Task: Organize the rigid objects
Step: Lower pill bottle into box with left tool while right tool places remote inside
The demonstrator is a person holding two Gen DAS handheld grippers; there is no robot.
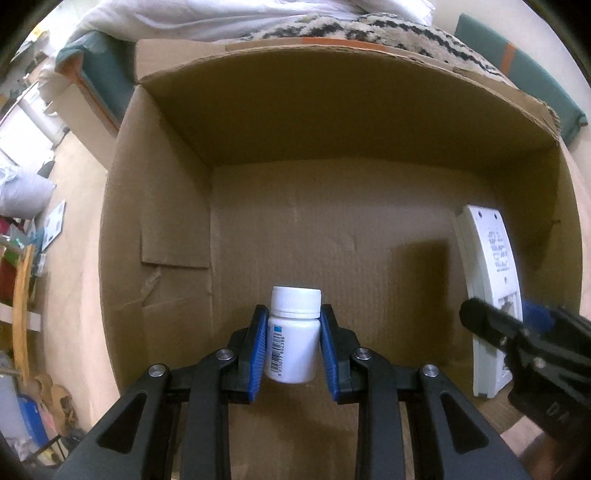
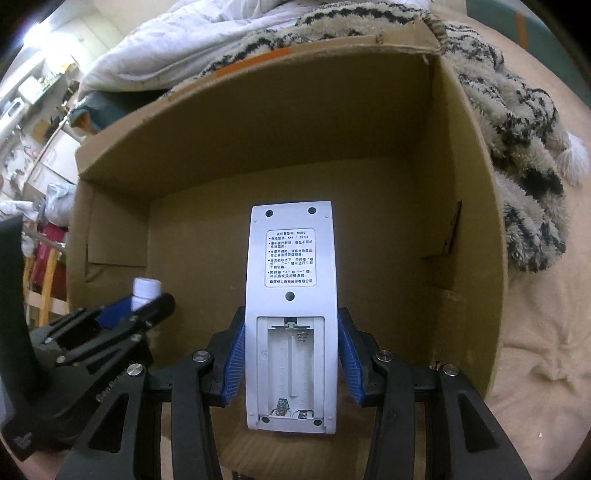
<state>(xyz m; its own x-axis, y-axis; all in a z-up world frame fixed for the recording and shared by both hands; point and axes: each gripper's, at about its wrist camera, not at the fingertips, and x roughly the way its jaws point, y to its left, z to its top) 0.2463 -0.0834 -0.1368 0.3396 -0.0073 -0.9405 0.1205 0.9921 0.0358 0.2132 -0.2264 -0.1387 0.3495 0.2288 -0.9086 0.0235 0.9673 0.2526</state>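
Observation:
My left gripper (image 1: 293, 332) is shut on a white pill bottle (image 1: 293, 339) with a barcode label, held upright inside an open cardboard box (image 1: 332, 122). My right gripper (image 2: 291, 343) is shut on a white remote control (image 2: 291, 295), back side facing me, its battery bay open and empty. It is also inside the box (image 2: 295, 122), to the right of the bottle. The remote (image 1: 491, 277) and right gripper (image 1: 517, 332) show at the right in the left wrist view. The bottle (image 2: 147, 291) and left gripper (image 2: 122, 317) show at the left in the right wrist view.
The box sits on a beige bed surface (image 2: 535, 350). A striped fuzzy blanket (image 2: 517, 129) and a white duvet (image 1: 221, 18) lie behind and right of it. Cluttered floor and shelves (image 1: 26, 258) lie to the left.

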